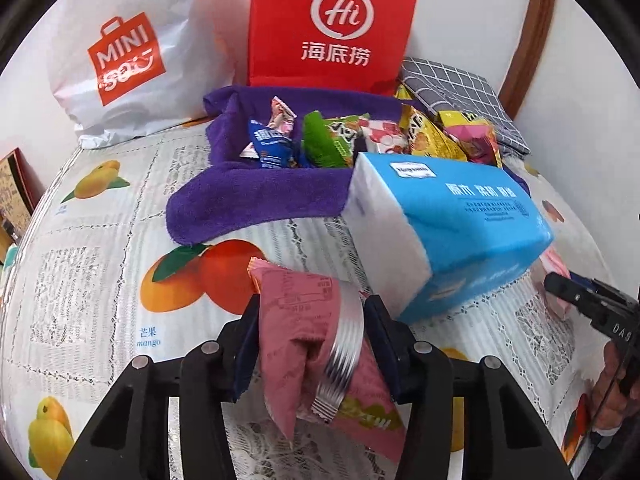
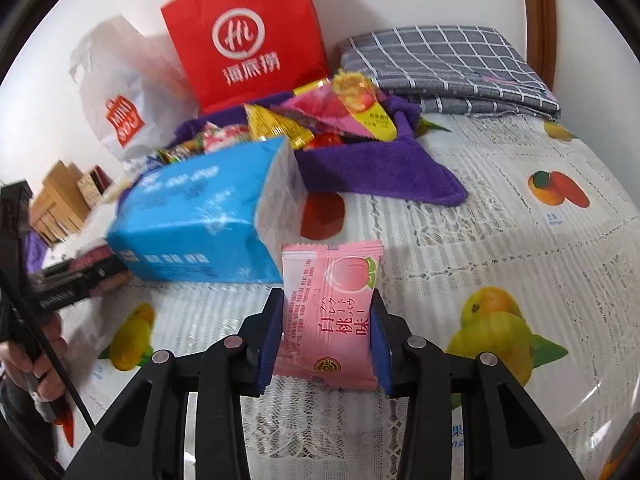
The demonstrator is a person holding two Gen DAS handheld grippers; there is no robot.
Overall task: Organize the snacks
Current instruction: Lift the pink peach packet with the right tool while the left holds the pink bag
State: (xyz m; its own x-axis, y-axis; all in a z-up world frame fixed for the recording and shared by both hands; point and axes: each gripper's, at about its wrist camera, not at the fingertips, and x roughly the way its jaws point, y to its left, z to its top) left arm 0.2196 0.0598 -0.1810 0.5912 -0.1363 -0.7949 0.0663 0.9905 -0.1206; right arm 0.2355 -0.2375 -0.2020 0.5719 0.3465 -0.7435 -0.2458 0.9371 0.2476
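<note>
My left gripper (image 1: pixel 310 312) is shut on a dark pink snack packet (image 1: pixel 304 320) with a silver crimped edge, held above the fruit-print tablecloth. My right gripper (image 2: pixel 326 312) is shut on a light pink peach snack packet (image 2: pixel 330 312), also above the cloth. A purple towel (image 1: pixel 256 196) (image 2: pixel 376 172) holds a pile of several snack packets (image 1: pixel 320 140) (image 2: pixel 320 120) at the back. A blue tissue pack (image 1: pixel 452 232) (image 2: pixel 200 220) lies between the grippers and the pile. The right gripper shows at the right edge of the left wrist view (image 1: pixel 560 292).
A red paper bag (image 1: pixel 332 24) (image 2: pixel 244 36) and a white MINISO bag (image 1: pixel 124 60) (image 2: pixel 120 92) stand behind the towel. A folded grey checked cloth (image 2: pixel 448 68) lies at the back right. A wooden frame (image 1: pixel 528 40) runs up the wall.
</note>
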